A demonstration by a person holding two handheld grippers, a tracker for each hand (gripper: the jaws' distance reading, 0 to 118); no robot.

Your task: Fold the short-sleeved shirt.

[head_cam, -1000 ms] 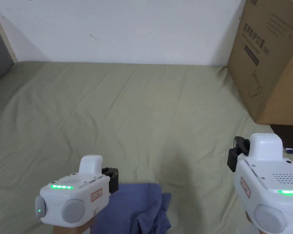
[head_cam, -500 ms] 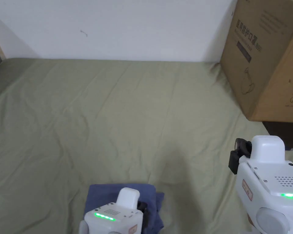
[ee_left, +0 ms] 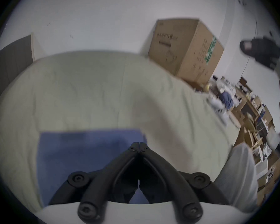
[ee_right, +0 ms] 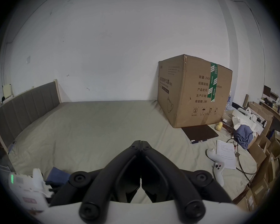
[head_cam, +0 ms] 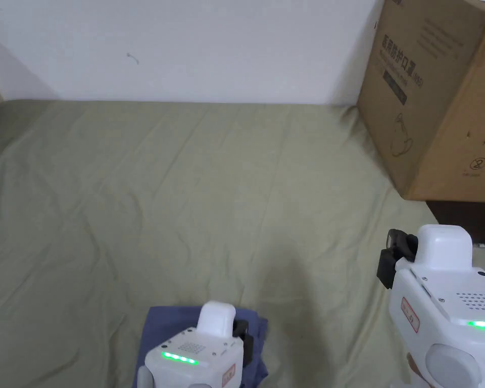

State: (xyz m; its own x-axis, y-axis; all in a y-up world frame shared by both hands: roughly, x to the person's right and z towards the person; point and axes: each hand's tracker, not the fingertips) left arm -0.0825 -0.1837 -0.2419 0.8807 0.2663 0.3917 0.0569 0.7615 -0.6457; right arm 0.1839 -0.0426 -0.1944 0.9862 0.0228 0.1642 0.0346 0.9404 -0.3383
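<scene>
The blue shirt [ee_left: 87,154] lies as a compact rectangle on the near edge of the bed [head_cam: 186,192], so the folding looks all but finished. The left gripper [ee_left: 138,146] hangs over it, jaws pressed together with nothing between them. The right gripper [ee_right: 141,142] is also closed and empty, well off to the side toward the cardboard box [ee_right: 194,91]. At most a final tidy seems left

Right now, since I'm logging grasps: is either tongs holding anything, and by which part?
Nothing is held. Left tongs are shut empty over the shirt; right tongs are shut empty.
</scene>
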